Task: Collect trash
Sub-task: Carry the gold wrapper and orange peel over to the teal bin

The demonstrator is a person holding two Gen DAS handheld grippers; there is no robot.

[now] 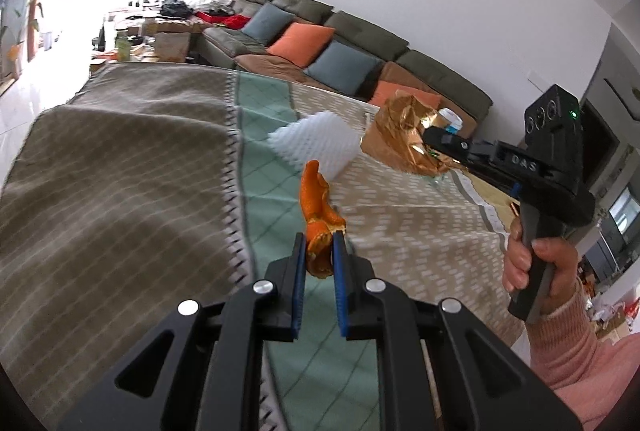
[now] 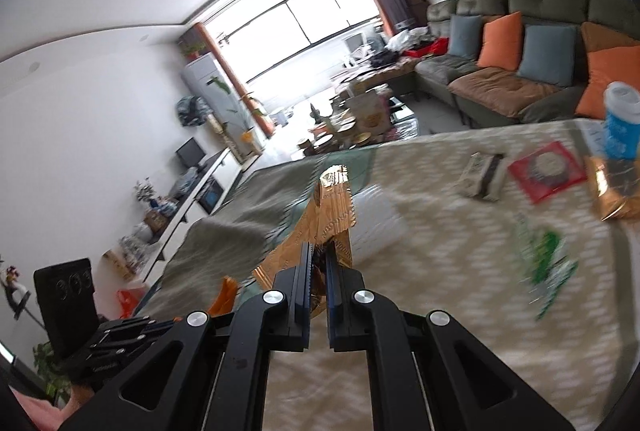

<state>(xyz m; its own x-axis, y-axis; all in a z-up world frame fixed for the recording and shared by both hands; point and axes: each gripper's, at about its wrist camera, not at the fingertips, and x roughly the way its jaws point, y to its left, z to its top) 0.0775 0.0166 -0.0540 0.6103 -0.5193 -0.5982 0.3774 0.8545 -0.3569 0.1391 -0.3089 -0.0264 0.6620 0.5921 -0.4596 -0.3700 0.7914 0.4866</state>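
My left gripper (image 1: 319, 239) is shut on a strip of orange peel (image 1: 318, 203), which sticks up past the fingertips above the patterned tablecloth (image 1: 132, 167). My right gripper (image 2: 319, 250) is shut on a crumpled gold foil wrapper (image 2: 330, 207); in the left wrist view the same gold wrapper (image 1: 404, 135) hangs from the right gripper (image 1: 434, 137), held by a hand (image 1: 536, 259) in a pink sleeve. A white foam net sleeve (image 1: 316, 143) lies on the cloth between them. The peel's tip (image 2: 224, 295) shows at lower left in the right wrist view.
On the cloth lie a green wrapper (image 2: 544, 263), a red packet (image 2: 546, 171), a small box (image 2: 482, 173), another gold wrapper (image 2: 616, 191) and a blue cup (image 2: 622, 119). A sofa (image 1: 320, 31) with cushions stands behind the table, with a TV shelf (image 2: 192, 191) on the other side.
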